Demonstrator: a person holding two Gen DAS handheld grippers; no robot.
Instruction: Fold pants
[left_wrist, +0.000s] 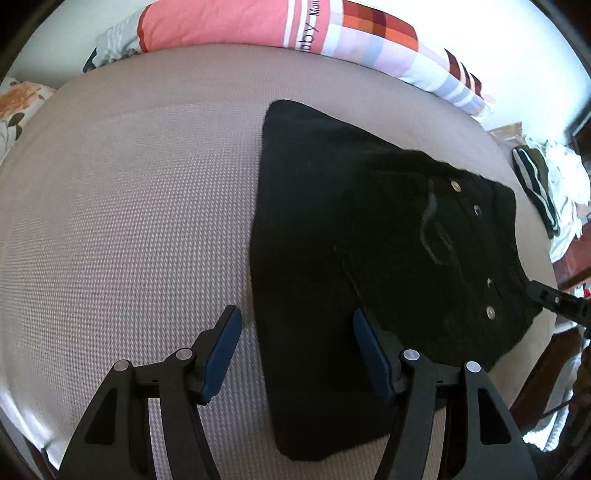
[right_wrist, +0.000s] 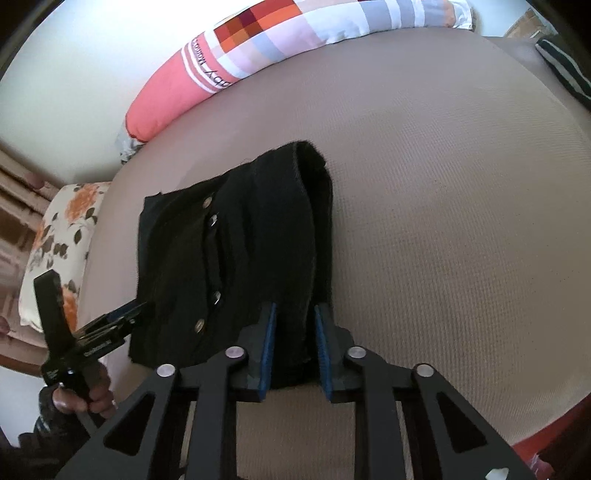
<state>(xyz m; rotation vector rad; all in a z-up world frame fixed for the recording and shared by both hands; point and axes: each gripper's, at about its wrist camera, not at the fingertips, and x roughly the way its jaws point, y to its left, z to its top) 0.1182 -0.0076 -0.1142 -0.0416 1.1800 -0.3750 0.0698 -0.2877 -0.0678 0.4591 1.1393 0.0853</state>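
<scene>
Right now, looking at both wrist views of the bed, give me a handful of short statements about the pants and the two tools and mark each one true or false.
1. The black pants lie folded on the tan bed cover. True.
2. The left tool is clamped shut on the pants. False: its pads stand wide apart, one over bare cover and one over the cloth.
3. The right tool has an edge of the pants between its blue pads. True.
4. The pants show no metal buttons. False: several metal buttons run in a row.
5. A floral pillow lies at the edge of the bed. True.
6. The pink and checked bedding covers the pants. False: it lies apart, by the wall.
</scene>
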